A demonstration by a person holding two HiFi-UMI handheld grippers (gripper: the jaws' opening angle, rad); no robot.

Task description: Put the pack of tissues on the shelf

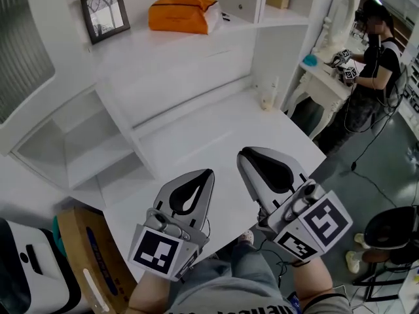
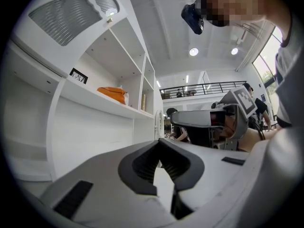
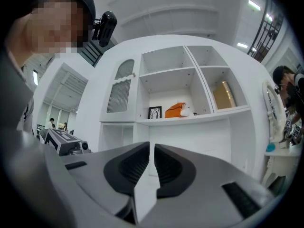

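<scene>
Lower left of the head view: cardboard box (image 1: 85, 254), with blue print down its side too blurred to read.

Upper left, on the white shelf (image 1: 131, 51): framed picture (image 1: 105, 13) of bare trees, standing upright.

Top centre, just right of the frame and not touching it: pack of tissues (image 1: 180, 13). It is orange and lies on the same shelf board. No brand legible on it.

Lower centre: my left gripper (image 1: 209, 173), tips meeting, clenched on nothing, over the white desk (image 1: 196, 136). Beside it is my right gripper (image 1: 243, 153), jaws drawn in to a thin slit, nothing between them. Both are well apart from the tissues.

Marker cubes (image 1: 157, 252): black-and-white square patterns, no letters.

Centre right: small pale bottle (image 1: 267, 97) at the back of the desk.

Far right: a person (image 1: 373, 51) in dark clothes at a white dressing table (image 1: 321, 77).
</scene>
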